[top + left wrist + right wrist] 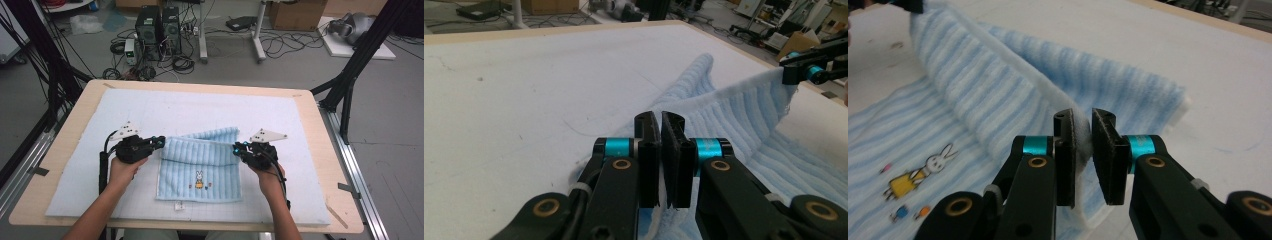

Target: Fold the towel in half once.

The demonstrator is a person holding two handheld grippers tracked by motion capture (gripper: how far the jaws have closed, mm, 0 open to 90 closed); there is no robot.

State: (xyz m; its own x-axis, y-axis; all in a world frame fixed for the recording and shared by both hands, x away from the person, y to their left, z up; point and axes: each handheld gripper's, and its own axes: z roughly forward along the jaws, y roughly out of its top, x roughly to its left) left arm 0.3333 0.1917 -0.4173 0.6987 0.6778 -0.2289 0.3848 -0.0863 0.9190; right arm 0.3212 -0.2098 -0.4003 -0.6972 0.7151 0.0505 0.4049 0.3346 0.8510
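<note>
A light blue striped towel (200, 167) with a small rabbit picture (199, 180) lies on the white mat (150, 110). Its far part is lifted and folded toward the person. My left gripper (159, 141) pinches the towel's left upper corner, and my right gripper (236, 147) pinches the right upper corner. In the left gripper view the jaws (660, 125) are closed on the towel's edge (734, 115), and the right gripper (809, 70) holds the far corner up. In the right gripper view the jaws (1084, 125) clamp the white hem, with the rabbit picture (923, 172) lower left.
The mat covers most of a wooden table (325, 150). A small white tag (177, 205) lies just in front of the towel. Beyond the table are computer towers (157, 30), cables and black frame posts (350, 80).
</note>
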